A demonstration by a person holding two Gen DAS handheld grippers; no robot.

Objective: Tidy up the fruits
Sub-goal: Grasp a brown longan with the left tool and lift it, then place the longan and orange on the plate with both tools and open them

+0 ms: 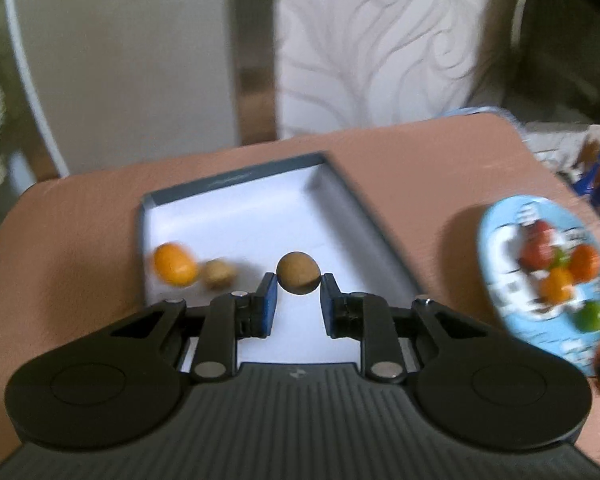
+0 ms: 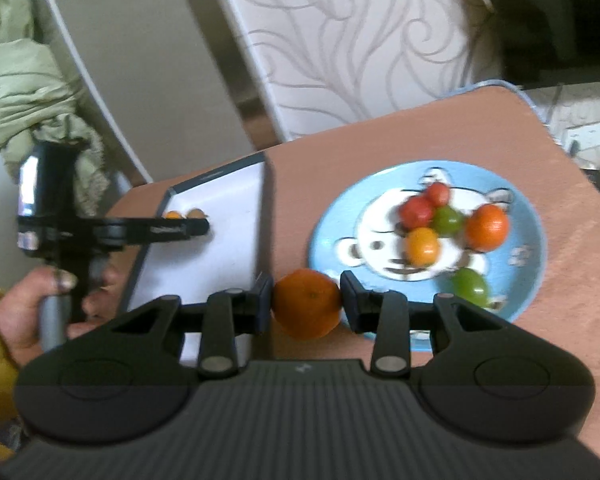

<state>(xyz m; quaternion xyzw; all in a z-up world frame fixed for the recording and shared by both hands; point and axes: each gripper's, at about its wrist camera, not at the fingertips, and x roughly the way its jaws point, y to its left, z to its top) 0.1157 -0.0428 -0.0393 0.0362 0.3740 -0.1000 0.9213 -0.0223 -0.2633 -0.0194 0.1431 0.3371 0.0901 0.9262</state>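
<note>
Left wrist view: our left gripper [image 1: 298, 280] pinches a round brown fruit [image 1: 298, 273] over the shallow white box [image 1: 236, 216], beside two placed fruits. Our right gripper [image 2: 307, 302] clamps an orange tangerine [image 2: 307, 304]; six fruits remain on the blue cartoon plate [image 2: 528, 240].

This looks like a lived-in room of a home. Beyond the fingers, past the far edge of the reddish-brown surface [image 2: 440, 136], hangs a pale curtain [image 2: 340, 40] printed with grey swirls. To the left of the fingers a quilted green coat [image 2: 24, 92] is bundled beside a white curved frame [image 2: 80, 60]. To their right, off the surface's edge, sits domestic clutter, too blurred to name. Ahead and right of the fingers a child's blue plate [image 2: 528, 216] with a cartoon face carries small fruits.
</note>
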